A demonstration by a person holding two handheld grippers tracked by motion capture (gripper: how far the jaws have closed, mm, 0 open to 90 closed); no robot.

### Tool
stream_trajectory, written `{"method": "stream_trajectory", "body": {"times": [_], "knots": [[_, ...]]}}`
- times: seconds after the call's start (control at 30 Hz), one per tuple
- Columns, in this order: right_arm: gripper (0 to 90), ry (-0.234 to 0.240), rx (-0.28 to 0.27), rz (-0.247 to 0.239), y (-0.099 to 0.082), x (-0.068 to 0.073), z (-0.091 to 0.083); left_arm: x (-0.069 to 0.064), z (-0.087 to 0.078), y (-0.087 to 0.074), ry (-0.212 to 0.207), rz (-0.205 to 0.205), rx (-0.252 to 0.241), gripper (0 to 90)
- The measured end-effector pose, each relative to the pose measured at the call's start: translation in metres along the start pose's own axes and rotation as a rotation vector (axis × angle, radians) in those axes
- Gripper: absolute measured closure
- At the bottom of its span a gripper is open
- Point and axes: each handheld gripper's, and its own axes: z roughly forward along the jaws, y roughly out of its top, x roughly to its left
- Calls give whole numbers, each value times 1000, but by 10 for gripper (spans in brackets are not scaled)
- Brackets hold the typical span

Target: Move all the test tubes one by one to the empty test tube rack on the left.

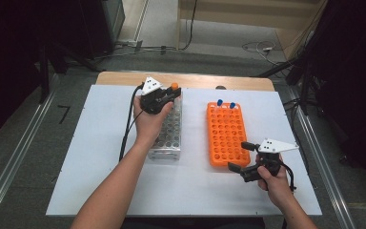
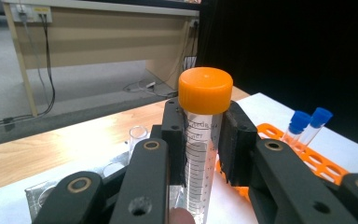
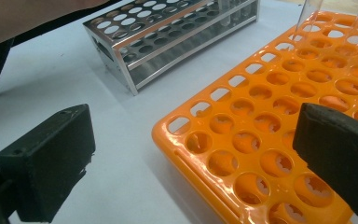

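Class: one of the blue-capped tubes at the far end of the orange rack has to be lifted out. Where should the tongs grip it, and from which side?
Grip a blue-capped tube just under its cap, coming from above: it stands nearly upright in the orange rack, its lower part sunk in a hole.

Glossy orange plastic rack (image 3: pixel 279 140), seemingly brushed metal rack (image 3: pixel 168 42).

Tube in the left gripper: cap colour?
Orange cap on a clear graduated tube; left gripper view shows it best.
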Motion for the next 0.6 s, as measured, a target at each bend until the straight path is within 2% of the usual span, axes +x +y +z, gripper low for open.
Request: {"method": "stream_trajectory", "body": {"times": [0.3,0.47,0.6], "knots": [[0,-3,0,-1,-1,-1,0,-3,4,-5,28,38,34,751],[0,-5,-1,1,-1,-1,0,-4,5,-11,41,61,79,750],[0,-6,1,-1,-1,-1,1,-6,8,-14,43,81,140,748]]}}
